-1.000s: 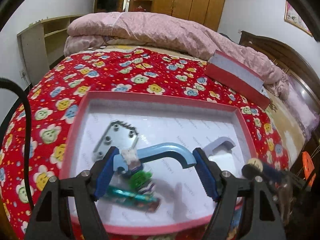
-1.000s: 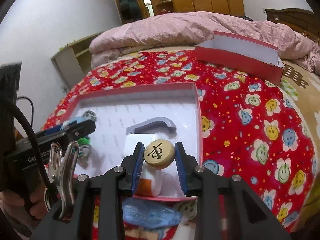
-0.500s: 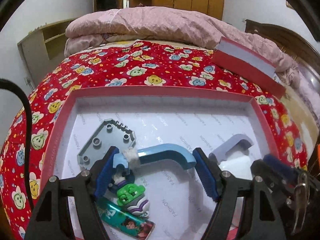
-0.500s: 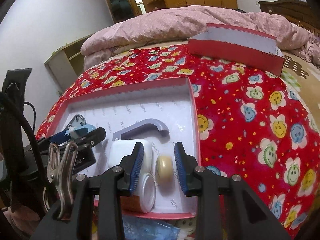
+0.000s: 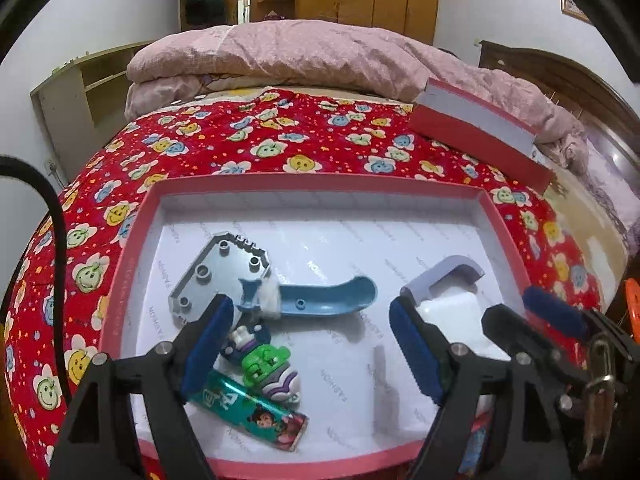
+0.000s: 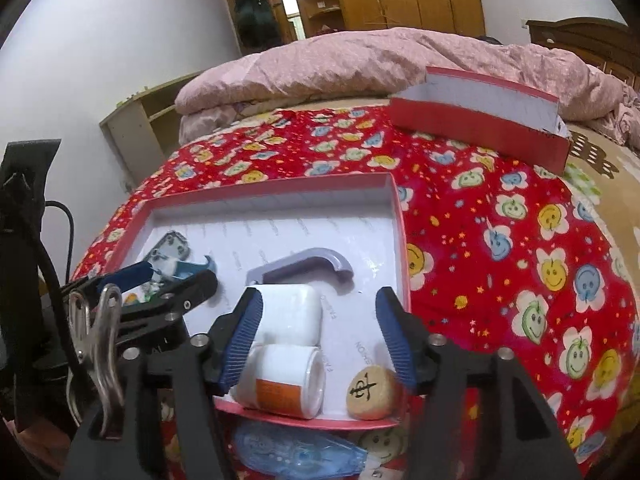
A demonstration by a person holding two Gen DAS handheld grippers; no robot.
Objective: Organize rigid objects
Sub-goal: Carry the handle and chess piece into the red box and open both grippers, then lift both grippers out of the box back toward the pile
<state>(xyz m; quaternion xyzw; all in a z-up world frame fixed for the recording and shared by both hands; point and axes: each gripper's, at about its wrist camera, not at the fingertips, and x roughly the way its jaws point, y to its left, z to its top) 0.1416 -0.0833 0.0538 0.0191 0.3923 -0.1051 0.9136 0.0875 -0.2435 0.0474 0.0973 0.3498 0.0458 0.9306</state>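
Both spread wide and holding nothing: right gripper [image 6: 318, 336] over the round wooden chess piece [image 6: 370, 392], lying in the tray's [image 6: 276, 192] near right corner. Could easily bump the white bottle [image 6: 286, 380] just left of it, or tip the piece over that near rim. Left gripper [image 5: 308, 344] over the green toy [image 5: 266, 364], might snag the blue handle [image 5: 328, 300].

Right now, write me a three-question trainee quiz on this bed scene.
1. True or false: the right gripper grips the round wooden chess piece.
2. Where does the blue correction tape dispenser lie? A) inside the pink-rimmed white tray B) outside its near rim, on the quilt.
3. Fill in: both grippers are ____.

Key: 1 false, it lies in the tray; 2 B; 3 open, the left gripper too.
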